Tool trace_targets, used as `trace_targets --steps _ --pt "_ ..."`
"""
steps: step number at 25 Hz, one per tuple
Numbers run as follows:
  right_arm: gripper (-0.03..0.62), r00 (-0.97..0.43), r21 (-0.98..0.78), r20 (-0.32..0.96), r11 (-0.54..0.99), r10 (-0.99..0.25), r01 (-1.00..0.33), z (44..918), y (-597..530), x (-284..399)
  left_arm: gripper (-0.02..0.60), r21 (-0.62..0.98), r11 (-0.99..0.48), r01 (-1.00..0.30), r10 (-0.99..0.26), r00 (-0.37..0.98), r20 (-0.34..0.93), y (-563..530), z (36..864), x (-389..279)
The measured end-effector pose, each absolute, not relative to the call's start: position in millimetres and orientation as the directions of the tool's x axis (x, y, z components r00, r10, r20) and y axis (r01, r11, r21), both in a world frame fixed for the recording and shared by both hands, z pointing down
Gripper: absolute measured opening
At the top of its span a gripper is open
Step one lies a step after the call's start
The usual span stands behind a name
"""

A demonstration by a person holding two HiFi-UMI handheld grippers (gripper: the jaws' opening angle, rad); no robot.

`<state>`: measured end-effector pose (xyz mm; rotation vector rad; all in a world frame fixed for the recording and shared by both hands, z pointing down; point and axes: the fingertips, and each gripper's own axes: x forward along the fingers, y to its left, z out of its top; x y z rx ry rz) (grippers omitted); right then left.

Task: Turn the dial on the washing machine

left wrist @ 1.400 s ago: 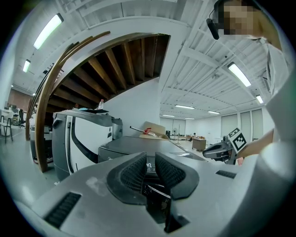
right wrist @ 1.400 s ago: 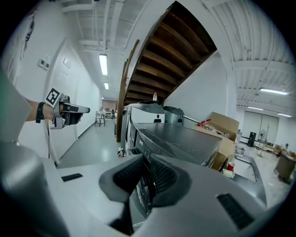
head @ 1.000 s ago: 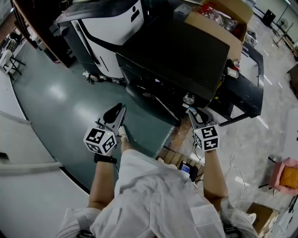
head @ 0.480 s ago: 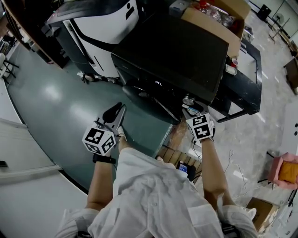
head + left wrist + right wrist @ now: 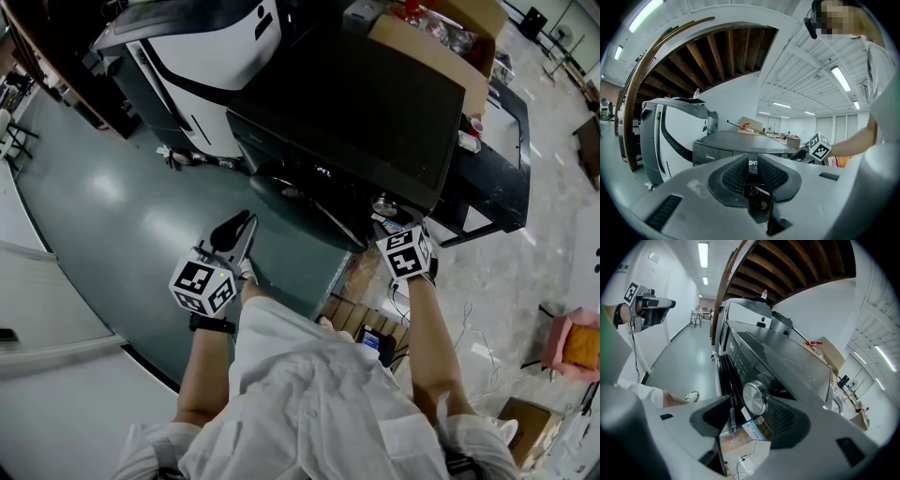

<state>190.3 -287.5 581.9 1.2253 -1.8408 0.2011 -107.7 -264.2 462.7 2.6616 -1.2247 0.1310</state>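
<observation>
From the head view, the washer [image 5: 356,103] stands ahead with its dial [image 5: 383,203] on the front, near the right corner. The right gripper [image 5: 388,225] is just beside the dial, and the left gripper [image 5: 236,228] hangs well apart over the floor [image 5: 122,187]. In the left gripper view, the jaws are all but together and hold nothing. In the right gripper view, the jaws are spread, with the dial [image 5: 754,398] in the gap at their tips, apparently not pinched. If they close off-centre, the smooth metal dial could slip free, or a tip could scrape the washer's front.
</observation>
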Motion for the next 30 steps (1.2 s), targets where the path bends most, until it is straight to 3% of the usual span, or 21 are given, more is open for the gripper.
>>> trace_targets --steps 30 --pt "0.242 -0.081 0.227 0.840 0.483 -0.536 -0.846 599.0 -286.2 204.0 0.060 0.162 -0.650 -0.742 -0.724 0.670 0.165 -263.6 467.7 -86.9"
